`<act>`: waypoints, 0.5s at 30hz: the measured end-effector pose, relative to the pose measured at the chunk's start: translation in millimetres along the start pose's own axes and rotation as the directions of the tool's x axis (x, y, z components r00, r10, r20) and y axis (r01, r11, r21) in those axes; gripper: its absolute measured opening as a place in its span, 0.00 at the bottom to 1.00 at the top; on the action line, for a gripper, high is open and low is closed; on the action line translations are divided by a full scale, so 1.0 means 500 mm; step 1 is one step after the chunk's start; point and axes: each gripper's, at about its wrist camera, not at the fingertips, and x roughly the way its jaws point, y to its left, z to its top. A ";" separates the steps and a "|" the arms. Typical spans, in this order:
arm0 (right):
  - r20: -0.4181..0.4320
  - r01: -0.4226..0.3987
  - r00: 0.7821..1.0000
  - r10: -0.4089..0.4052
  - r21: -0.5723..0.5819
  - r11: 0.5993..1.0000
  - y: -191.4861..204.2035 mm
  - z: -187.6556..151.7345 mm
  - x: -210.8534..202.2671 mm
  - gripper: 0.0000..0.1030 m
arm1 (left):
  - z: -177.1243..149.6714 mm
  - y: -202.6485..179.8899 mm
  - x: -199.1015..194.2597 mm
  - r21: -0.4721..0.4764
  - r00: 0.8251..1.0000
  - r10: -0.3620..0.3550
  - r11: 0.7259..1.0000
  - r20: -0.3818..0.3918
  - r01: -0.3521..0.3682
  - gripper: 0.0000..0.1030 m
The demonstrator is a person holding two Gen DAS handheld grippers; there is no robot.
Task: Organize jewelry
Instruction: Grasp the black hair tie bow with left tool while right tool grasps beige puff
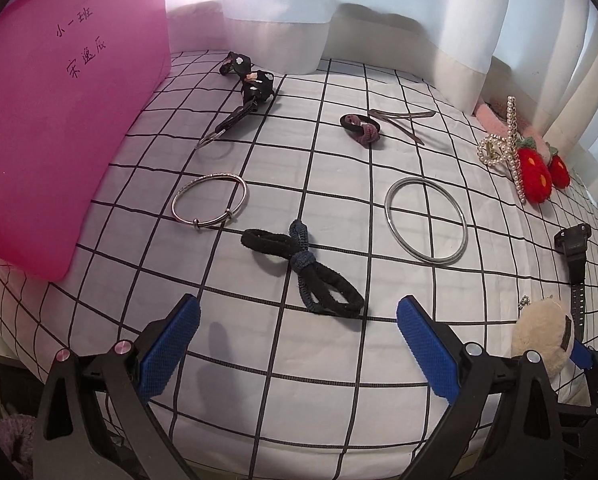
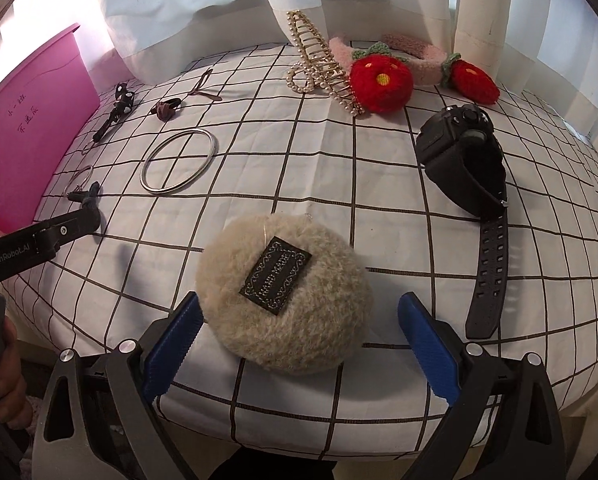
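Note:
My left gripper [image 1: 297, 312] is open just short of a black and navy hair tie bundle [image 1: 305, 270] on the checked sheet. Beyond lie a silver clasp bangle [image 1: 209, 204] and a plain silver bangle [image 1: 425, 220]. My right gripper [image 2: 299, 312] is open with a beige fluffy round hair clip [image 2: 285, 300] lying between its fingers, the left pad at its edge. A black watch [image 2: 469, 184] lies to its right. A pearl claw clip [image 2: 319, 66] and a pink headband with red strawberries [image 2: 381, 80] lie at the back.
A pink box [image 1: 59, 120] stands at the left on the checked bed sheet [image 1: 339, 360]. A black flower hair clip [image 1: 245, 92], a purple-black hair tie [image 1: 361, 130] and thin metal hairpins [image 1: 399, 120] lie near white curtains [image 1: 379, 8]. The bed edge runs just below both grippers.

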 end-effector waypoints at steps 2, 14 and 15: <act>0.013 0.000 1.000 0.000 -0.013 1.000 0.001 -0.002 0.001 0.91 | -0.002 -0.007 0.007 0.000 1.000 0.002 1.000 -0.003 -0.002 0.94; 0.064 0.030 0.998 -0.025 -0.078 0.996 0.009 -0.007 0.004 0.91 | 0.016 -0.009 0.044 -0.022 0.997 0.082 0.996 0.013 -0.082 0.95; 0.066 0.028 0.998 -0.022 -0.080 0.996 0.008 -0.007 0.003 0.90 | 0.016 -0.009 0.045 -0.025 0.996 0.083 0.996 0.017 -0.082 0.95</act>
